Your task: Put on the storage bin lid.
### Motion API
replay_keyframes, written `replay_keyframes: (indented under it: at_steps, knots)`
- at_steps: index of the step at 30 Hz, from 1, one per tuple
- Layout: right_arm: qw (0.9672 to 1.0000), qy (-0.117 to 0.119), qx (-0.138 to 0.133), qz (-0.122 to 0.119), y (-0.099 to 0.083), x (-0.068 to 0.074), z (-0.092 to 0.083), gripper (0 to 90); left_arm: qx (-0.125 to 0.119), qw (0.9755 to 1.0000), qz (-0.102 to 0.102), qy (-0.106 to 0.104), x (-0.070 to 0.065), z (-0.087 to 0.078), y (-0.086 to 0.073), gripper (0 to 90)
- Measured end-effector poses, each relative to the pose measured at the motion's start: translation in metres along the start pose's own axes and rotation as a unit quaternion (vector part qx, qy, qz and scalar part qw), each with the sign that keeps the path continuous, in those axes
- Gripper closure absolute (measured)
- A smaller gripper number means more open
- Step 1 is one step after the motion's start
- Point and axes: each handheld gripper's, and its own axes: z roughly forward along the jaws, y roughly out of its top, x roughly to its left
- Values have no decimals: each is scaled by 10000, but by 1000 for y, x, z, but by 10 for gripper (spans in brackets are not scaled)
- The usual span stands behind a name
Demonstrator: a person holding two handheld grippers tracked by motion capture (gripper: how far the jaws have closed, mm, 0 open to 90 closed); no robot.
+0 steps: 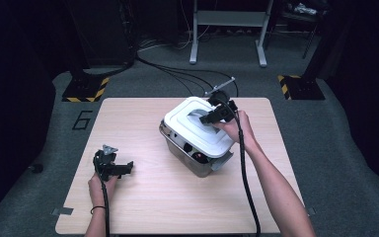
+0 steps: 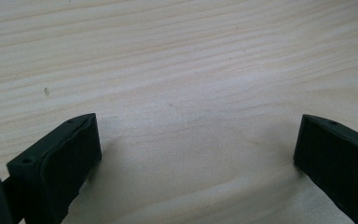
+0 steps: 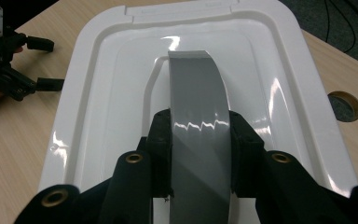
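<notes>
Both tools black. Left tool (image 1: 112,165): grey three-cornered plate on top at 12 o'clock, black cable trailing to 6 along the forearm. Its fingers (image 2: 70,163) are blocky with chamfered tips and small holes in the upper faces. Right tool (image 3: 200,154): brass-ringed holes in the jaw arms, thick black cable running to 6. Arms bare; dark band on the left wrist.

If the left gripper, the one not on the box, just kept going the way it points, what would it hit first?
Probably the bare wooden table. The left gripper looks down at the wood, with its jaws open and nothing between them. How far off the wood lies is hard to judge.
</notes>
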Motion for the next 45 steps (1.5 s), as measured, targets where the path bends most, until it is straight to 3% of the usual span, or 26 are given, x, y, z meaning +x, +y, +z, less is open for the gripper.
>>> replay_keyframes:
  at_steps: [11, 32, 39, 45]
  knots:
    - [9993, 55, 357, 132, 7, 8, 22, 661, 2, 10000, 0, -1, 0, 0, 0, 4]
    - [9987, -14, 498, 125, 13, 18, 35, 646, 2, 10000, 1, 1, 0, 0, 0, 4]
    - [9991, -77, 390, 117, 8, 15, 31, 499, 1, 10000, 1, 0, 0, 0, 0, 4]
    - [9995, -108, 281, 65, 0, 13, 19, 239, 1, 10000, 2, 0, 0, 0, 0, 4]
